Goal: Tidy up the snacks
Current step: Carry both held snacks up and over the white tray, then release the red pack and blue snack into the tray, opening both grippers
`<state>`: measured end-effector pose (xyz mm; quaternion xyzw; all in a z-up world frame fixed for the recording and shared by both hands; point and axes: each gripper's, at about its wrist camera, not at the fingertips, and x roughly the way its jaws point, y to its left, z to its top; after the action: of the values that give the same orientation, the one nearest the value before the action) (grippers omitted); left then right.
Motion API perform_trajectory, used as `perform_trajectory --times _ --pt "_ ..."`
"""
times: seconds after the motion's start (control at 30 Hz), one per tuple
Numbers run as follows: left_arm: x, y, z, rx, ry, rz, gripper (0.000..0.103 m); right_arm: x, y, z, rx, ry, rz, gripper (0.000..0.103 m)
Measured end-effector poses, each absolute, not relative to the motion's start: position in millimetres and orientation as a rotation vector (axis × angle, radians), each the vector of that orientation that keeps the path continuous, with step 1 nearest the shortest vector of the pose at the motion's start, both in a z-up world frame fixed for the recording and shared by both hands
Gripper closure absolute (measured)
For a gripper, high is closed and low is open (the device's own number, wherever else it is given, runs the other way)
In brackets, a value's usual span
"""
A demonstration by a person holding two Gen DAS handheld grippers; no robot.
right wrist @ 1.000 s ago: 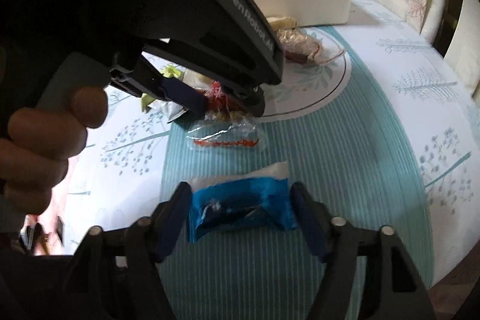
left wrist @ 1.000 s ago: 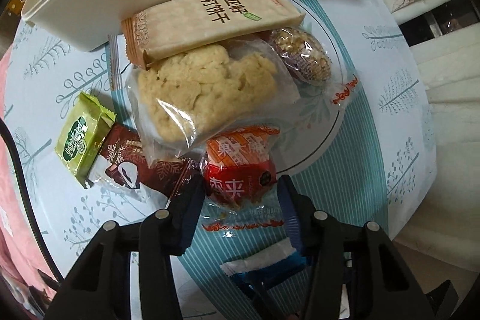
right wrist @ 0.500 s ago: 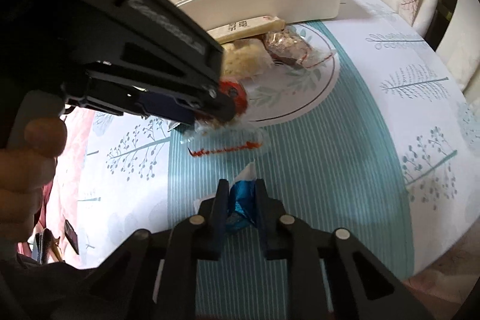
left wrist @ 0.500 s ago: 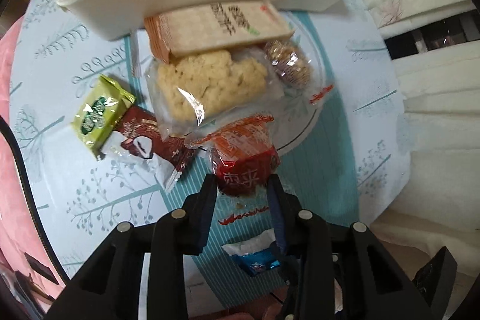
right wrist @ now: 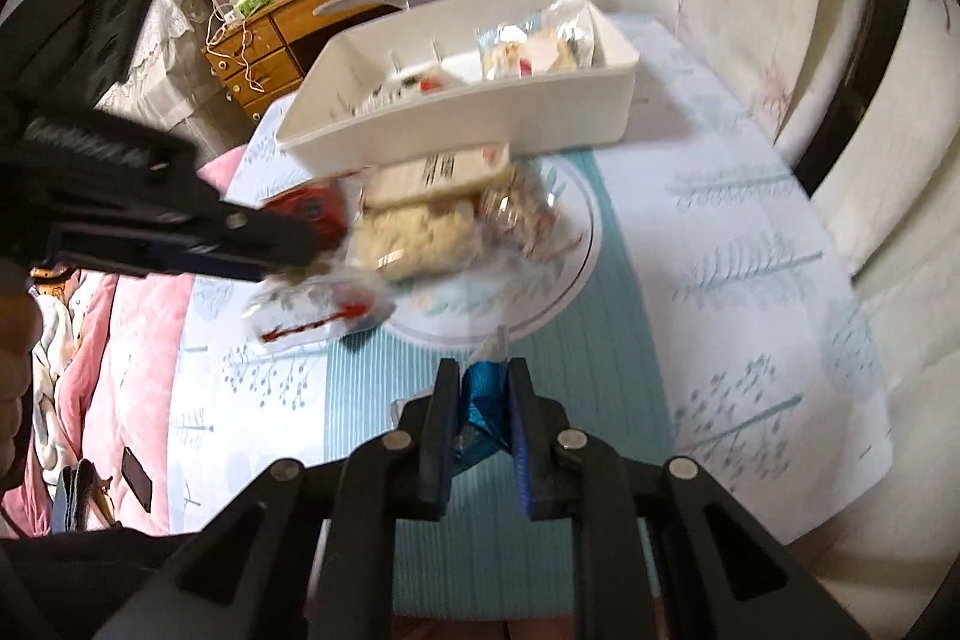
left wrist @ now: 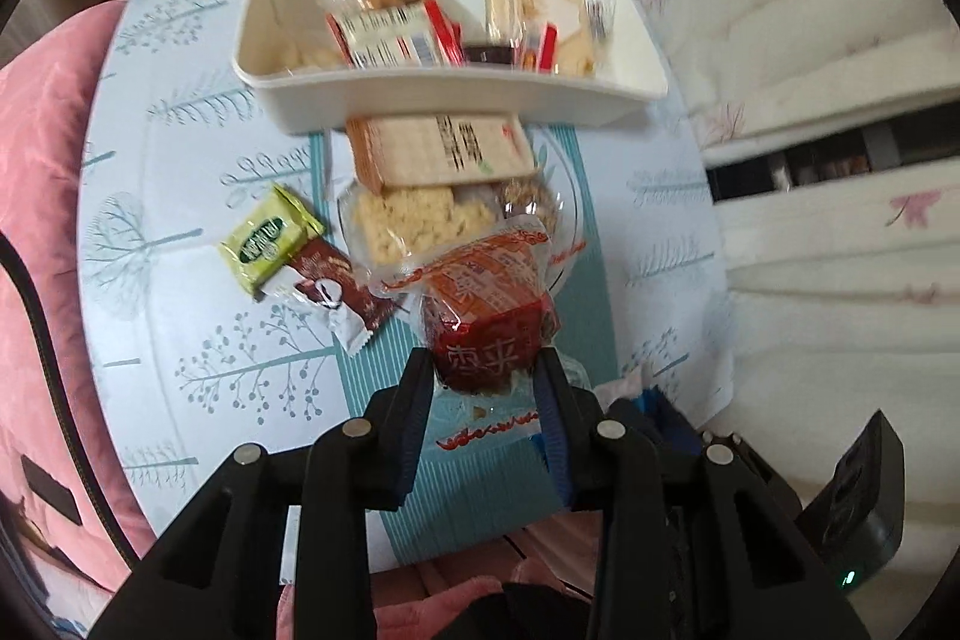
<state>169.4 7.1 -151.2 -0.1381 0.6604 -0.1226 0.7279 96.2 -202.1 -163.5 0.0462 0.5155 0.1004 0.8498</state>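
Two snacks are off the table at once, one in each tool. The left gripper (left wrist: 486,370) is clamped on a red date-snack packet (left wrist: 486,316), its clear crimped end dangling below the pads, while the right gripper (right wrist: 483,388) has pinched tight on a small blue wrapped candy (right wrist: 483,394) so that the foil bunches up between the fingers. Both packets hang above the patterned tablecloth (left wrist: 198,328), short of the white storage bin (left wrist: 300,82), which sits at the far side and already holds several packets in its right-hand part. Left behind, just in front of the bin, are a tan cracker pack (left wrist: 438,148) lying over a clear bag of pale crumbly biscuit (left wrist: 414,220) and a nutty wrapped sweet (left wrist: 528,202) on the round plate (right wrist: 585,244), with a green packet (left wrist: 270,238) and a brown chocolate wrapper (left wrist: 330,286) lying to the left on the cloth. My read is that the pick-up is done and the carry to the bin is in hand. What comes next calls for both hands to clear the bin's near wall, stay out of each other's way, since the left tool crosses in front of the right one's view, and let go only once over the inside; the slippery film on the red packet could slide in the pads.
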Motion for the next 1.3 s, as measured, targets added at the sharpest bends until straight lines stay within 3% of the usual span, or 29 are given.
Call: perform_trajectory --times 0.57,1.1,1.17,1.23,1.3 --pt "221.6 16.2 -81.4 -0.434 1.283 -0.104 0.070 213.8 -242.8 -74.1 0.060 0.888 0.390 0.088" --pt "280.0 7.1 -86.6 -0.503 1.014 -0.038 0.068 300.4 -270.1 -85.1 0.096 0.775 0.455 0.085" --pt "285.9 7.9 -89.1 -0.493 0.978 -0.010 0.063 308.8 -271.9 -93.6 0.107 0.783 0.436 0.081" --pt "292.4 10.4 -93.7 -0.492 0.975 0.022 0.049 316.7 -271.6 -102.4 0.120 0.822 0.429 0.066" --pt "296.3 11.9 -98.5 -0.479 0.991 0.058 0.048 322.5 -273.1 -109.4 0.142 0.848 0.433 0.059"
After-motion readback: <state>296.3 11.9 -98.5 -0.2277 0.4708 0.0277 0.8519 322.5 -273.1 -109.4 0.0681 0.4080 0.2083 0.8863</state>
